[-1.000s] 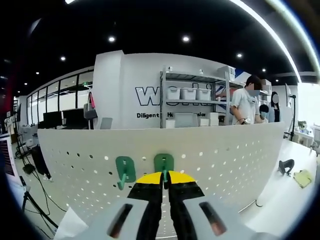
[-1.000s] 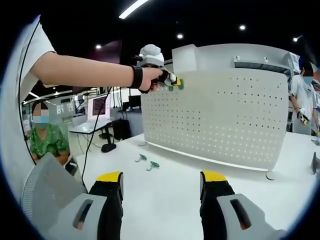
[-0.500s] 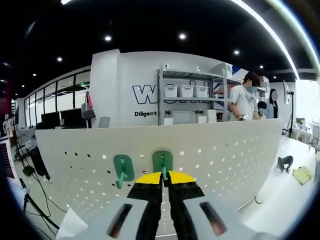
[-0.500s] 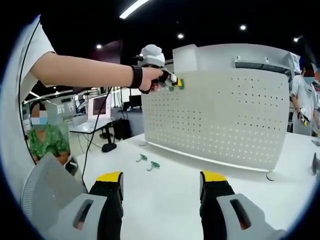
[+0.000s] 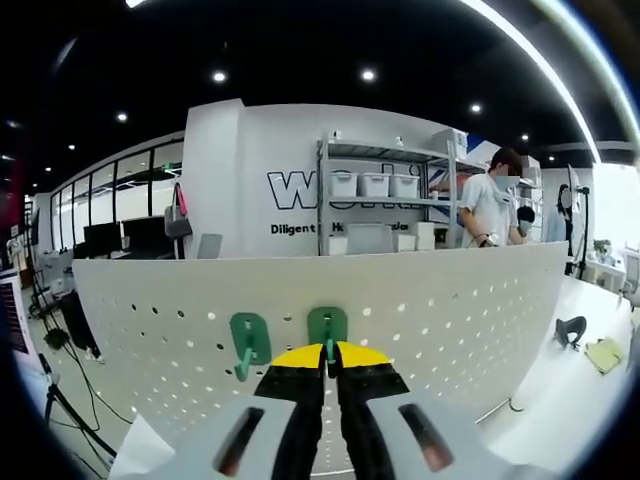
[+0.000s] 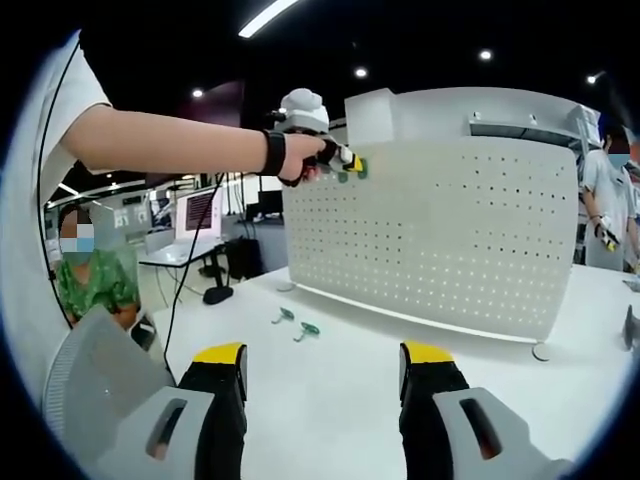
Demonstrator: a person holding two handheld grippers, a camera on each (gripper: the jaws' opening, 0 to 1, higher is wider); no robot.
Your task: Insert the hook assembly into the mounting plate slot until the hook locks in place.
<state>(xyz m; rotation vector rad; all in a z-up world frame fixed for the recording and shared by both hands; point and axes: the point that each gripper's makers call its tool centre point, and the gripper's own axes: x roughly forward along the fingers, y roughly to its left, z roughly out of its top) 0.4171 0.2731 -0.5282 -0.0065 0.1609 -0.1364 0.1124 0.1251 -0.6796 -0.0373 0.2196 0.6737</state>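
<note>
Green spare hooks (image 6: 295,324) lie on the table (image 6: 330,400) before the pegboard (image 5: 450,310). Our left gripper (image 5: 328,362) clamps a hook (image 5: 327,326), upright against the pegboard beside another hook (image 5: 249,340). Our right gripper (image 6: 322,385) gapes.

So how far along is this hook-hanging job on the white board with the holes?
One green plastic hook already hangs on the white perforated board. The left claw is shut on a second green hook, pressed against the board beside the first; whether it has locked, I can't tell. Two more green hooks lie on the white table. The right claw is open, empty.
</note>
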